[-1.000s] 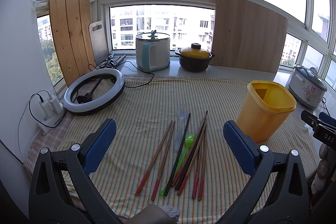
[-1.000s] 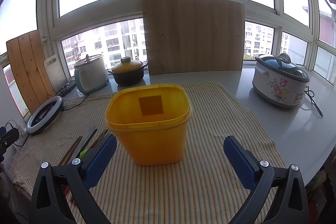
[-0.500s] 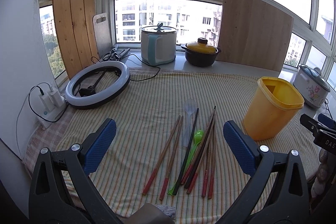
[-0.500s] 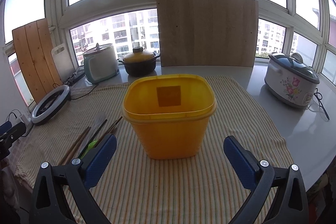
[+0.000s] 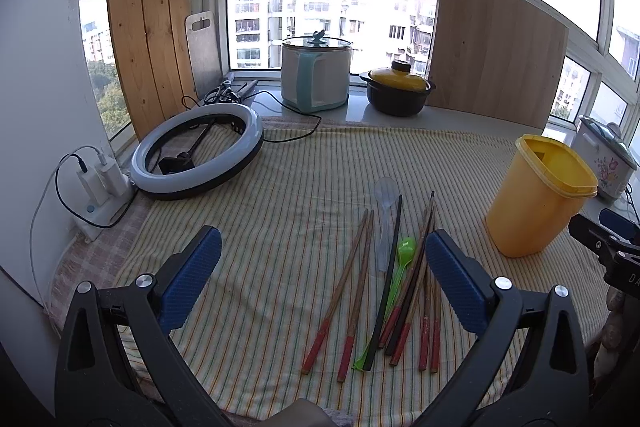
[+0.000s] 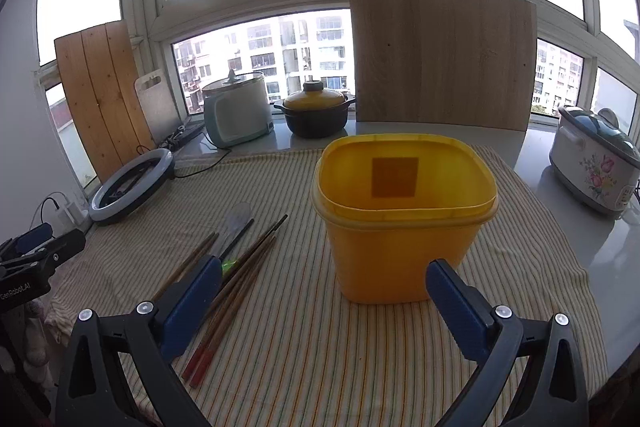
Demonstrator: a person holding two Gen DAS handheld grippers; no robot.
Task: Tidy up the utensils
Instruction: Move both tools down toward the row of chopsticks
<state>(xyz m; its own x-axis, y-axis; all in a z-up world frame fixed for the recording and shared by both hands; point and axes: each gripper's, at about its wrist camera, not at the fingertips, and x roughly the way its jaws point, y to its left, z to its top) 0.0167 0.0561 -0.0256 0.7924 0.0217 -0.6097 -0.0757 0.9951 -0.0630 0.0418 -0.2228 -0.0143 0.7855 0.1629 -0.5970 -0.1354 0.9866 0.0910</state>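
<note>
Right wrist view: upright yellow container [image 6: 404, 223] shows nothing inside.

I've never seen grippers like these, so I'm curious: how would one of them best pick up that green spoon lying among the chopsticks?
Probably by the green spoon at its bowl end, coming down from above with the open left gripper. The bowl lies flat and exposed on the striped cloth, while its handle runs under the black chopstick and beside the red-tipped chopsticks, leaving little room for fingers there.
</note>
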